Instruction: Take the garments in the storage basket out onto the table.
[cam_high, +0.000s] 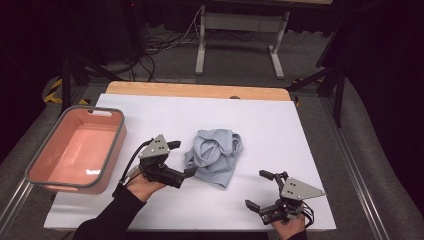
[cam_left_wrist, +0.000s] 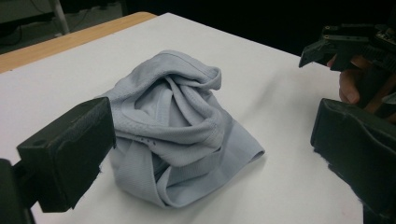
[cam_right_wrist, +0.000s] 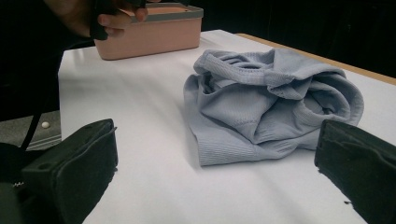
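A crumpled grey cloth (cam_high: 215, 156) lies in the middle of the white worktop (cam_high: 280, 125).
The left gripper (cam_high: 182, 158) is just beside the cloth's left edge with jaws wide apart and empty. The right gripper (cam_high: 259, 189) is near right, also spread and empty. A pink tub (cam_high: 75, 150) stands at the left.

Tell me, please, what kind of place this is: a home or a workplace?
Probably a lab or recording room, not a home. The white table stands among dark curtains, loose cables lie on the floor, and a metal stand is behind it. On the table are a crumpled garment and a pink bin.
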